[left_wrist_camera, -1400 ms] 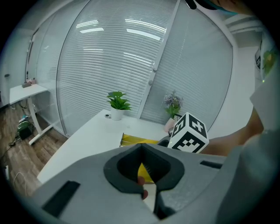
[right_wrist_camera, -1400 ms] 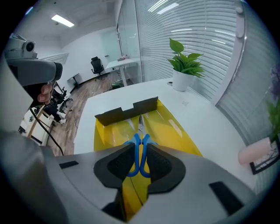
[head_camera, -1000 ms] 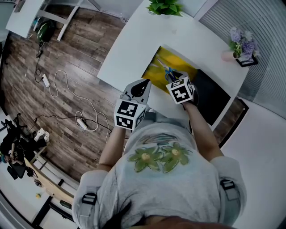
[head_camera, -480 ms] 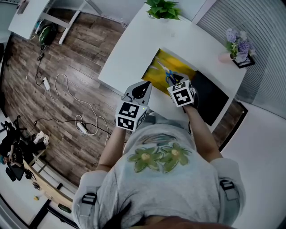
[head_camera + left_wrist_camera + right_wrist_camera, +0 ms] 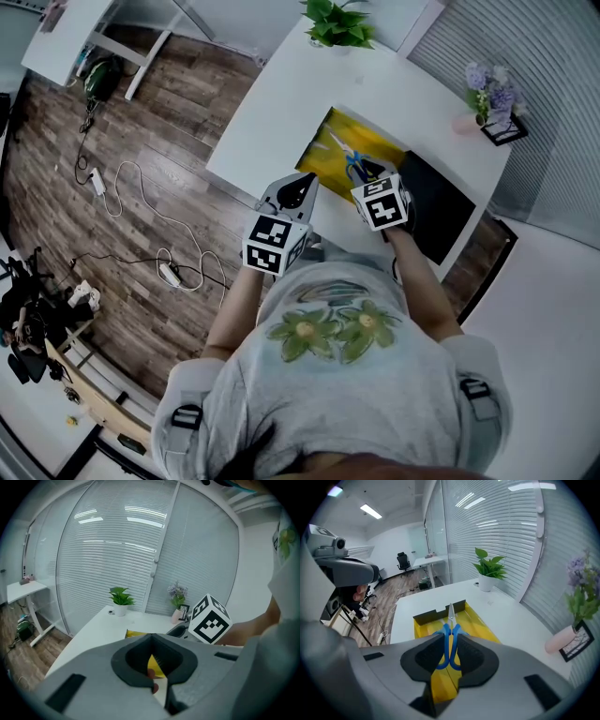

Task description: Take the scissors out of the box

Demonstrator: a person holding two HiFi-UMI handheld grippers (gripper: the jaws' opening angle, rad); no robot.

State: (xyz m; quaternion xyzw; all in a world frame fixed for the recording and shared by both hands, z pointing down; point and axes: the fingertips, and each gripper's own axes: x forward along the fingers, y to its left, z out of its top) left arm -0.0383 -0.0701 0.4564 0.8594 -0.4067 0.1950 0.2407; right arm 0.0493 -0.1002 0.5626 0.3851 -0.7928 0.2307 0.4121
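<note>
In the head view the right tongs partly hide the scissors and box.

Bright, even indoor light, ceiling strip lamps overhead, pale glare streaks across the blinds, white worktop almost washed out, shadows faint and soft, heavy fisheye bending, dark vignetted corners, right hand-held gripper softly blurred up close
</note>
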